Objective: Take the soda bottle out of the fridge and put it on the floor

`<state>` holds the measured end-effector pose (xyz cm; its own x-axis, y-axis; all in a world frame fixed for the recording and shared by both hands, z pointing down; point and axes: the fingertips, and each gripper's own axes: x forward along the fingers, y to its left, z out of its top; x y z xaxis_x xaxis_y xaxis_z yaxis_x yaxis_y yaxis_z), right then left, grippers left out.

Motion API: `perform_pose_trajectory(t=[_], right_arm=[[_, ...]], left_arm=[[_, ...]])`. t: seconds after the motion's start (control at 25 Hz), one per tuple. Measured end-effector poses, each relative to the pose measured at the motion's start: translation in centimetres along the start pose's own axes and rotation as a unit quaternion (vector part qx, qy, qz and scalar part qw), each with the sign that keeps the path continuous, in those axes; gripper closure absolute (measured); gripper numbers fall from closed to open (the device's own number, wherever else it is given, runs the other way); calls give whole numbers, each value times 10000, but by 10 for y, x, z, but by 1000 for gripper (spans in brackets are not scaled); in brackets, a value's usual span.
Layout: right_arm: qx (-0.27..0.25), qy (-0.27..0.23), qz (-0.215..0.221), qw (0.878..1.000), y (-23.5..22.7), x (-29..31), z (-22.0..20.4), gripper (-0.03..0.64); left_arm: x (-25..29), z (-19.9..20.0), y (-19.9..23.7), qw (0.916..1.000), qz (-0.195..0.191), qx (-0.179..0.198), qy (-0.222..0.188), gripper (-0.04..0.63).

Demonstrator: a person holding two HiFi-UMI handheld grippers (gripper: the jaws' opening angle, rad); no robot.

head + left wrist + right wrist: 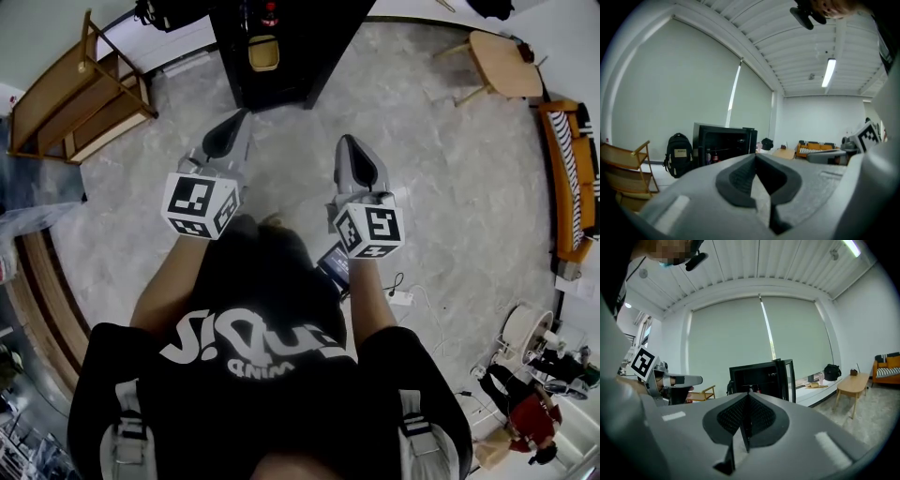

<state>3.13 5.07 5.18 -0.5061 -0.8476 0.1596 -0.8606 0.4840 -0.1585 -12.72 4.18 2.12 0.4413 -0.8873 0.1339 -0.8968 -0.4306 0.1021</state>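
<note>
The black fridge stands ahead at the far side of the floor, its front open; it also shows in the left gripper view and the right gripper view. On a shelf inside is a small red-labelled bottle, too small to tell more; a red speck shows it in the right gripper view. My left gripper and right gripper are held side by side at waist height, well short of the fridge. Both point at it. Each has its jaws pressed together with nothing between them.
A wooden rack stands at the left, and a black backpack leans beside the fridge. A low wooden table and an orange sofa are at the right. A power strip with cable lies on the floor by my feet.
</note>
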Motion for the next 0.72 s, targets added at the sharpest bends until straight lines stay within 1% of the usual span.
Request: perform_pose_trajectory(t=[0.24,0.44,0.72], right_arm=[[35,50,159,9999,-15,38,0,617],[-29,49,293,9996,-26,75,0,617],[87,63,448,9989,-45,123,-13,617]], left_arm=[[32,1,20,9998,208,-9,-37,594],[68,-5,39,9996,284,-9,-56,594],[115,-21,65,9991,423,55,-33,594]])
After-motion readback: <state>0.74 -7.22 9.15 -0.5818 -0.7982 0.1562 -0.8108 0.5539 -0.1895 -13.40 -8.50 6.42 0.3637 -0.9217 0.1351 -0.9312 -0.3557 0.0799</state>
